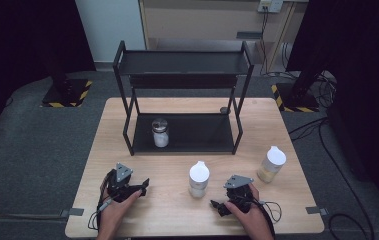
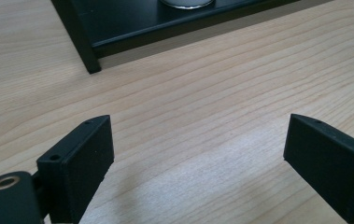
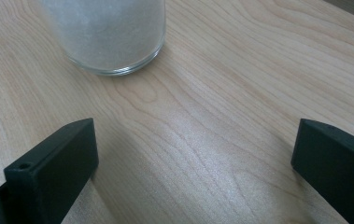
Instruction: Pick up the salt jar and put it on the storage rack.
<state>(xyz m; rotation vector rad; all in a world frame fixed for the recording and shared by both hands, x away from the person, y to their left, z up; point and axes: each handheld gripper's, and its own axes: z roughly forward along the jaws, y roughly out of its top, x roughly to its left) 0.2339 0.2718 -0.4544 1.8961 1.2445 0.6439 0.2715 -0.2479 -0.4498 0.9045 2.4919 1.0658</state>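
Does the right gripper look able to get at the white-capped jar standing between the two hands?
Probably yes. The right gripper has its jaws open and empty, and bare table lies between them and the white-capped jar just ahead; nothing stands between.

Light wooden bench (image 1: 127, 130), rectangular, standing on grey carpeted floor (image 1: 32, 145). Black metal two-tier shelf rack (image 1: 184, 64) stands toward the far middle of the bench. On the rack's lower tier, left of centre: a glass jar with silver metal lid (image 1: 160, 132), upright, holding white granules. Upper tier bare. Near the right edge of the bench: a clear bottle with white spouted cap (image 1: 271, 163), upright, pale yellowish contents in its lower part, well apart from the rack. Two black stand bases with yellow-black hazard tape (image 1: 67, 93) sit on the floor beyond the far corners. Black cables (image 1: 327, 150) trail over the floor at right.
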